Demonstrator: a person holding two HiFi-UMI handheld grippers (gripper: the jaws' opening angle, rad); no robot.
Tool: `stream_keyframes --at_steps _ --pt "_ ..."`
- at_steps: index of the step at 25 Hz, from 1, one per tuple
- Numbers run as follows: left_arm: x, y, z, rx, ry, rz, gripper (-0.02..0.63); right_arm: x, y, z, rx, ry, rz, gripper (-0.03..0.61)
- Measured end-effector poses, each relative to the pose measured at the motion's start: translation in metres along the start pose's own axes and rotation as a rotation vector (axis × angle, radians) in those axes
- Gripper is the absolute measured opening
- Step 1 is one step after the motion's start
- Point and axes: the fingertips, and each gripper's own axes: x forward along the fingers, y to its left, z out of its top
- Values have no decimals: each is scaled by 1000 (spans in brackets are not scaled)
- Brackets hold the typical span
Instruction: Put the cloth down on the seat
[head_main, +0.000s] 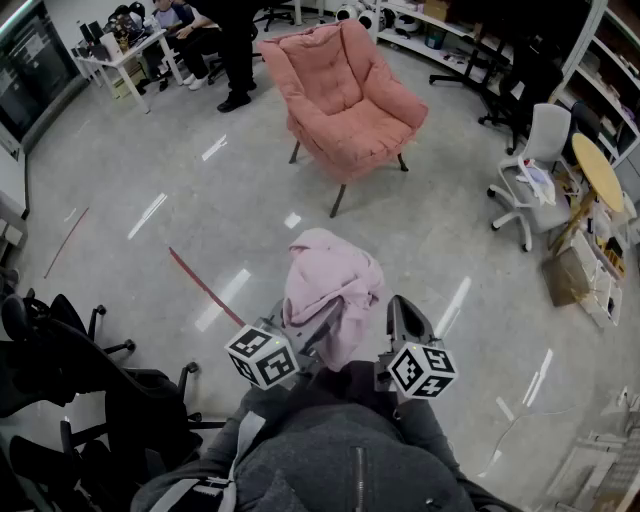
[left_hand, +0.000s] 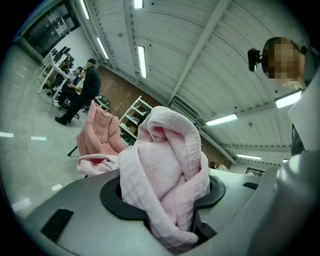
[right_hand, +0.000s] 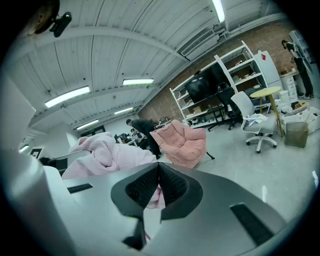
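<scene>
Left tongs (left_hand: 165, 197) clamp the bunched pink cloth (left_hand: 167, 160) (the armchair (head_main: 345, 95) stands well ahead); right tongs (right_hand: 159, 167) are pressed together.

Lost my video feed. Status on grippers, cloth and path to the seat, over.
Left gripper shut on pink cloth, held up. Right gripper shut, jaws together. Armchair ahead, bare floor between.

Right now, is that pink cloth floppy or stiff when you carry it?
Probably floppy: the pink cloth droops in folds over the left gripper. Likely light, as one pinch of the jaws holds the whole bundle.
</scene>
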Motion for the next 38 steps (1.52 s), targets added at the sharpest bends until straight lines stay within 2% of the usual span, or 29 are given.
stream_keyframes --at_steps 11,18,23,38 --pt "12 6 12 165 20 39 235 10 14 10 0 -5 4 11" --pt "37 26 32 210 -16 105 235 37 19 37 -23 -41 29 11" --pt "67 38 46 282 -21 157 235 67 11 64 -26 -61 37 11" --pt "185 94 98 310 -40 186 235 187 -27 140 -48 -79 86 11"
